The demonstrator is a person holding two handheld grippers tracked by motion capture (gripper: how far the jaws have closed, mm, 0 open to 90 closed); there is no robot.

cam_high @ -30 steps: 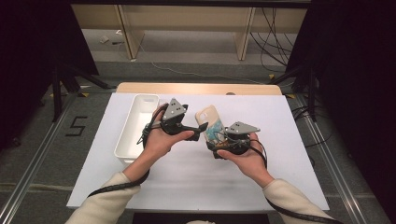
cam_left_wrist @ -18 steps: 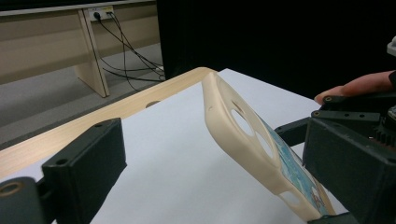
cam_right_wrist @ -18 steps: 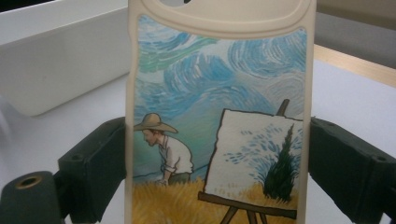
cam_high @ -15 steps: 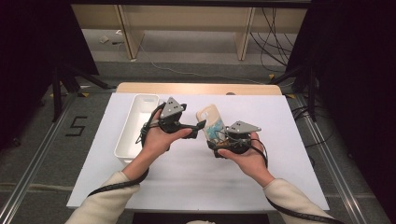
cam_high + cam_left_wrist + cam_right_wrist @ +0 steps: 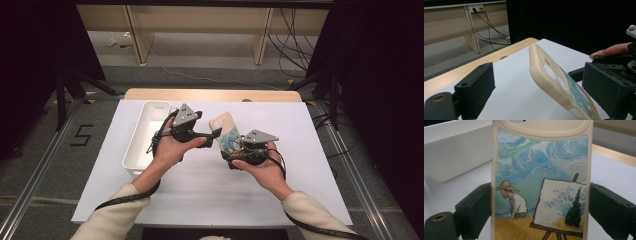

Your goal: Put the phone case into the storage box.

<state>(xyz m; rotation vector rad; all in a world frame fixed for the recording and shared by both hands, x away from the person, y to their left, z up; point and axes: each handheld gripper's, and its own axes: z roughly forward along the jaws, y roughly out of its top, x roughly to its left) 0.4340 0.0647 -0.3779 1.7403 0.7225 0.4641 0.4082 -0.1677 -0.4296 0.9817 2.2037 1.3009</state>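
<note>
Cream-coloured silicone forms the rim of a phone case [image 5: 541, 182], which is being held upright above the white table cover [image 5: 200, 185] by the right gripper [image 5: 235, 150]. In the right gripper view the case's long edges are being pressed from both sides by the two black jaws, at about nine and three o'clock of the printed back, so the case is being clamped across its width. A painted scene is being shown on that back: a figure in a straw hat, an easel with a canvas, swirling blue sky and a yellow field.

In the high view the case [image 5: 225, 131] is being carried near the middle of the table, at roughly eleven o'clock of the right hand [image 5: 262, 167], tilted with its camera end uppermost. The left gripper [image 5: 212, 136] is being pointed at the case from its nine o'clock side. Its jaws have just been closing a little, yet they are being kept wide apart; in the left gripper view the case [image 5: 554, 77] is being seen between them, leaning toward the jaw at three o'clock, with clear space at the nine o'clock jaw. Whether the case is being touched by that near jaw cannot be told.

A white rectangular bin [image 5: 147, 135] is being left standing on the cover at nine o'clock of the left hand [image 5: 172, 150].
</note>
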